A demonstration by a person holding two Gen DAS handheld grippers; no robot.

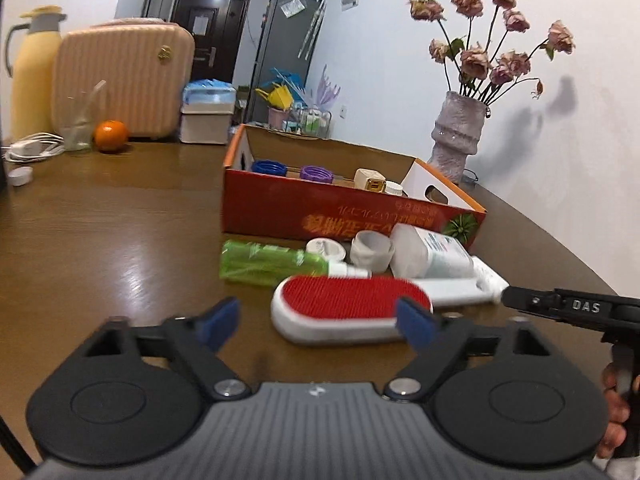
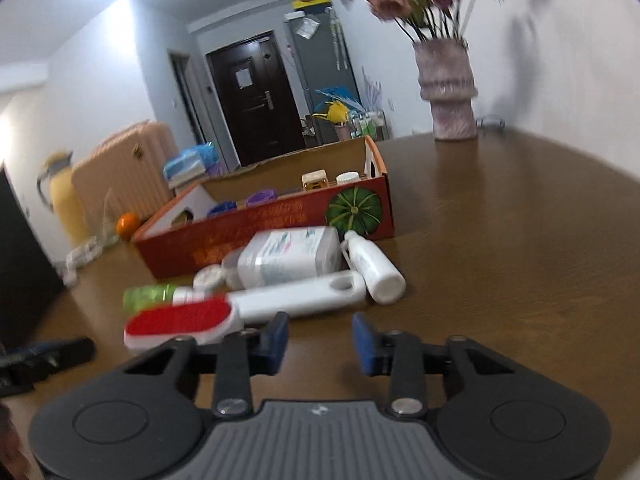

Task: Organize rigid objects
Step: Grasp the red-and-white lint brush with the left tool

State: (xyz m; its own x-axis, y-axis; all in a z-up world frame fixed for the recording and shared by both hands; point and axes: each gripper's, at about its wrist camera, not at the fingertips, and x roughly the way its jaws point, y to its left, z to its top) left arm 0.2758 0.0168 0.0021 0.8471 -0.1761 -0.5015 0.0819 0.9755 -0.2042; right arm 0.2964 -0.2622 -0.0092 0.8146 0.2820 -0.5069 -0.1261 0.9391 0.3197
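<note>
- The left gripper (image 1: 316, 322) points slightly downward over the brown wooden table (image 1: 120, 248); its blue-padded fingers (image 1: 220, 322) stand wide apart and hold nothing, though the right pad overlaps the brush in the picture.
- The right gripper (image 2: 320, 340) also tilts down over the table; its jaws are apart with a narrower gap, and only bare table shows between them. A person's hand (image 1: 616, 412) holds its black handle at the right edge of the left view.
- Just beyond both grippers lies the white lint brush with a red oval pad (image 1: 348, 308), flat on the table, its long white handle (image 2: 296, 296) pointing to the right.
- Behind the brush lie a green transparent bottle (image 1: 264, 262), a small white round jar (image 1: 326, 249), a grey-white cup (image 1: 372, 250), a big white bottle with a printed label (image 2: 288, 256) and a white slim bottle (image 2: 372, 266), all close together.
- Behind them stands the open red cardboard box (image 1: 320, 212), with blue and purple caps and a small cream object inside.
- Further away are an orange fruit (image 1: 111, 135), a pink ribbed suitcase (image 1: 124, 80), a yellow thermos jug (image 1: 34, 72) and a grey vase with dried roses (image 1: 460, 132).
</note>
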